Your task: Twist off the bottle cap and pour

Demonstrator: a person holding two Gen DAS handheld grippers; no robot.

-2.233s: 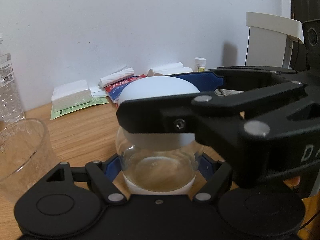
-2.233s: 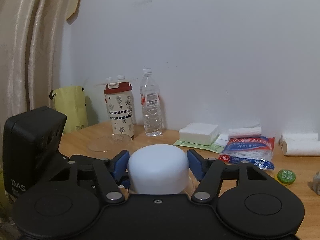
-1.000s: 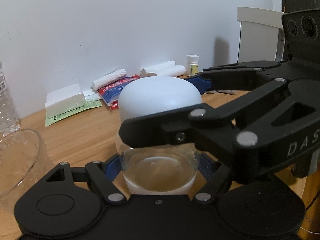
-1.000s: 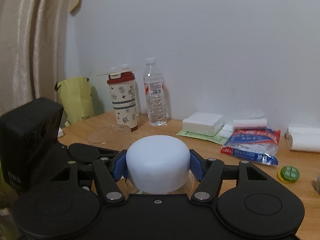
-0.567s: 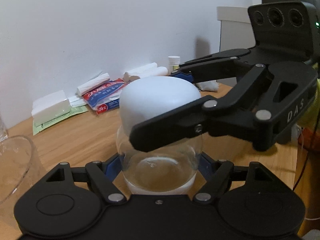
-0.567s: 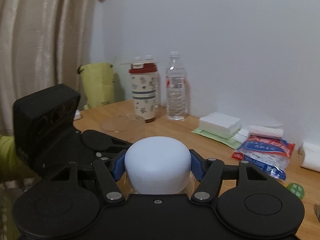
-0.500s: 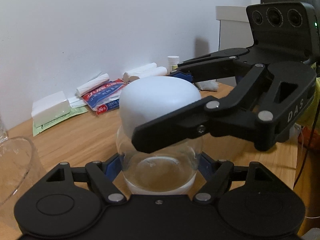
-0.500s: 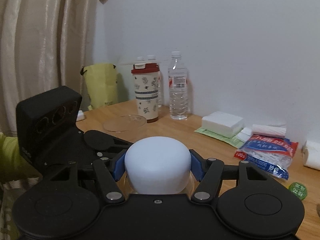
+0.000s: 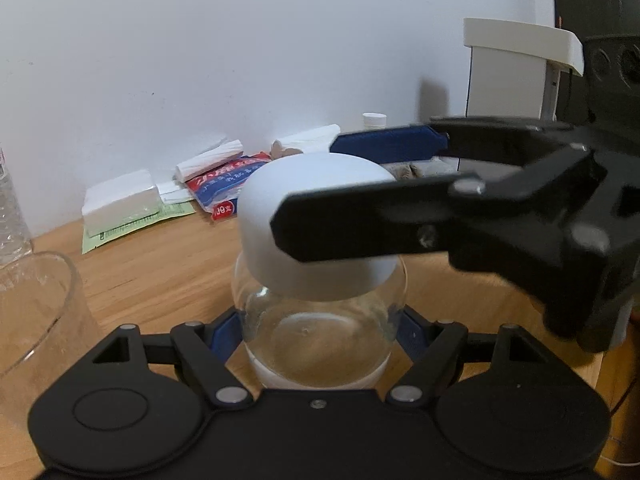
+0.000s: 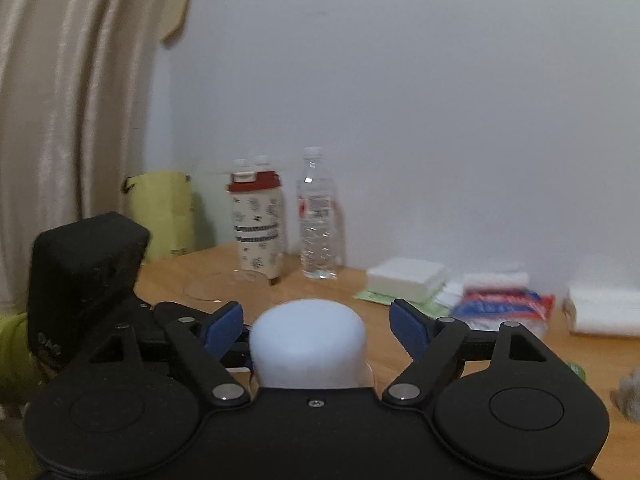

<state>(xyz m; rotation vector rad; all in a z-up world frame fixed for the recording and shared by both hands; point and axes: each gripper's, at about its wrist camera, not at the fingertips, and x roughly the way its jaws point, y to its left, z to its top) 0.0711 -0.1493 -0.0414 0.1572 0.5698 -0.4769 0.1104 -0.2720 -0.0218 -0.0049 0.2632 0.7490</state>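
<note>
Two grippers share one small bottle (image 9: 318, 332) on the desk (image 9: 160, 264): the left gripper (image 9: 318, 330) pinches its clear, slippery, rigid belly, while the right gripper (image 10: 316, 330) stands spread around the smooth white cap (image 10: 308, 346). The glass (image 9: 34, 312) waits at nine o'clock.

A plain white wall (image 10: 440, 120) filled the back of the scene, with a small dark speck high up on it. Against that wall ran a wooden table (image 9: 168, 264), warm oak in tone. To the left of the wall, a cream curtain (image 10: 60, 100) hung in long folds, a tan paper note (image 10: 178, 12) pinned beside it. At the far right end of the wall stood a white cabinet (image 9: 516, 72), casting a soft shadow onto the wall. Light was dim and even.
</note>
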